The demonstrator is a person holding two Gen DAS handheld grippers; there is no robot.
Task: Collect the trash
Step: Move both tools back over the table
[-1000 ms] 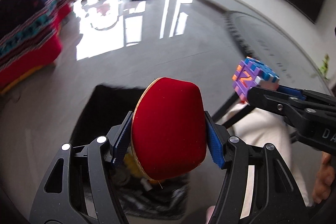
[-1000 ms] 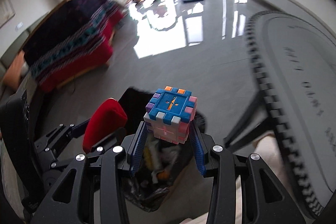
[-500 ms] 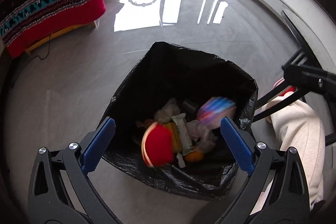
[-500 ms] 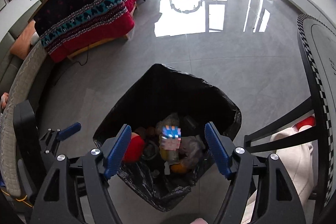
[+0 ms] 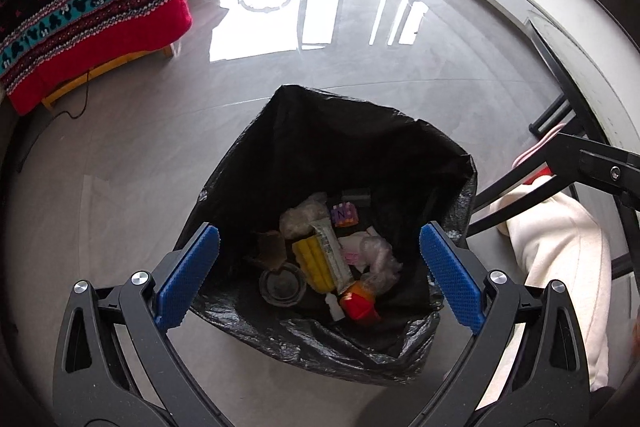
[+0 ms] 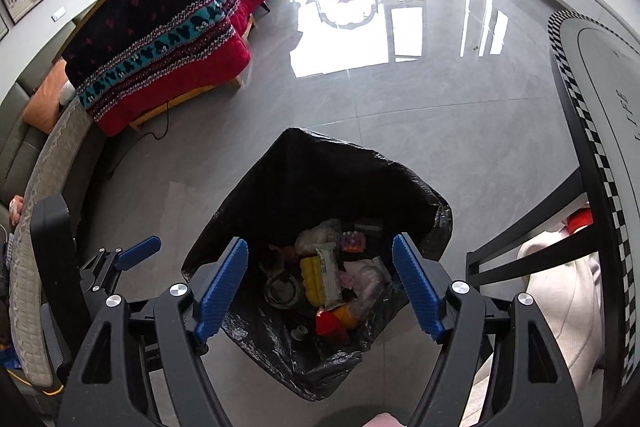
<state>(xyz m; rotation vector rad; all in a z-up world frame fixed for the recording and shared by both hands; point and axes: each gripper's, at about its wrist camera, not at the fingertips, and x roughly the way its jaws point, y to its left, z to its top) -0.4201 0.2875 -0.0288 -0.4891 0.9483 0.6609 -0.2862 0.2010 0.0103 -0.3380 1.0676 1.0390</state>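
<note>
With both the left claw point(image 5: 319, 277) and right claw point(image 6: 320, 287) spread and empty above the trash bag point(image 5: 296, 147) on the floor, the limp rim could be snagged and the collected trash point(image 5: 324, 259) inside spilled.

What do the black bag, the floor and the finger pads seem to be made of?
Bag: thin black plastic film, probably; it is crinkled and glossy at the folds.
Floor: polished grey tile or stone, judging by the mirror-like window reflections and a thin joint line.
Finger pads: blue, dotted texture, likely rubber or soft plastic.
</note>
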